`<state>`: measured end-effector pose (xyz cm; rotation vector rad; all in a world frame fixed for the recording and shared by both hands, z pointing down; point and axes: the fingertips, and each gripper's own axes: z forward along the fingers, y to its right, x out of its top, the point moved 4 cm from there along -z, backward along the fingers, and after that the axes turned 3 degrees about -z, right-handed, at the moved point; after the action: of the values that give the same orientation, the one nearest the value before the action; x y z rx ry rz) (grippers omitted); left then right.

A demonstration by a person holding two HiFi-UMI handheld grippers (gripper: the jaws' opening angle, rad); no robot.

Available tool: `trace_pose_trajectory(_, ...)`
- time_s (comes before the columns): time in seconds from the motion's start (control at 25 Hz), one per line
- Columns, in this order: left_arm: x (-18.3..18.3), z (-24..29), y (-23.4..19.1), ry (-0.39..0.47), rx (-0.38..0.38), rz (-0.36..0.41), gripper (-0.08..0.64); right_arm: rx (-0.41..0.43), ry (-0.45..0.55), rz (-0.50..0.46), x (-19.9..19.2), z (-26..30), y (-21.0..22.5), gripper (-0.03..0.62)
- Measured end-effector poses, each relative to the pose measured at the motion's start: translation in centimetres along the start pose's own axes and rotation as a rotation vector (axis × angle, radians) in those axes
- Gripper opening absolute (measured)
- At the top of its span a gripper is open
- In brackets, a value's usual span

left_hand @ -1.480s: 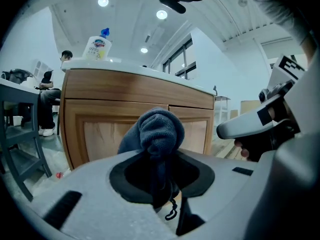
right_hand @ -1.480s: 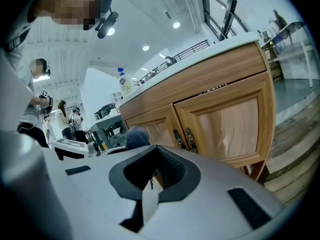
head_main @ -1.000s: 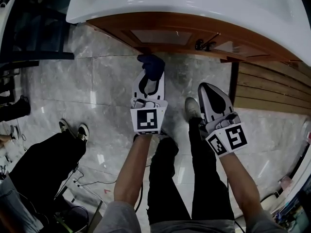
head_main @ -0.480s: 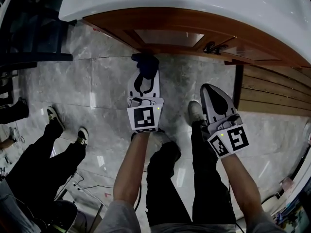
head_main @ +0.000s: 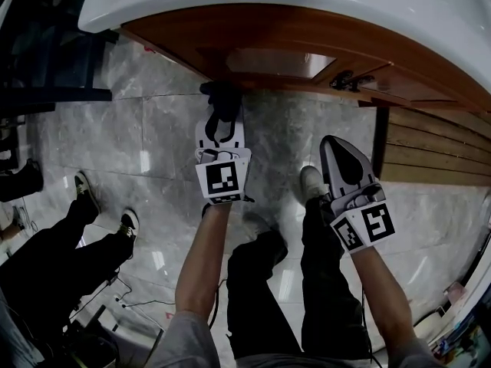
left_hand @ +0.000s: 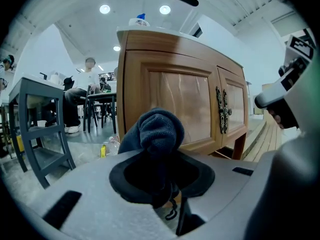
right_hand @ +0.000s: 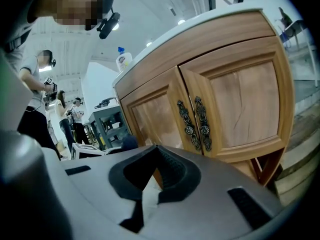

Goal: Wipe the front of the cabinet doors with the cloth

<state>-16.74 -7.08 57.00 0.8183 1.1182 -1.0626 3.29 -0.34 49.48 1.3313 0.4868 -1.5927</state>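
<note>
We hold the dark cloth point(left_hand: 159, 130) bunched in our left hand-held gripper point(head_main: 220, 117), its jaws clamped on it. The cabinet doors point(left_hand: 182, 106) stand upright just beyond it on the far side, left panel nearest, seemingly not touching. Our right hand-held gripper point(head_main: 335, 146) hangs nearer us, jaws together and empty.

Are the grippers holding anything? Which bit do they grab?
The left gripper pinches the dark blue cloth by a bunched part, a wad poking out ahead. The right gripper is shut, holding nothing.
</note>
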Motion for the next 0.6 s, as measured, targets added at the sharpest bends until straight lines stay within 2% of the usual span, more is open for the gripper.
trace_pose_trajectory(0.2,-1.2,1.5,-1.1,0.002,0.007,0.041,0.097,-0.012,0.011,-0.001,-0.8,0.8,0.9,0.009)
trace_pose_trajectory(0.6,-2.2,3.2,-2.3,0.005,0.017,0.057,0.097,-0.010,0.032,0.003,-1.5,2.2,1.7,0.009)
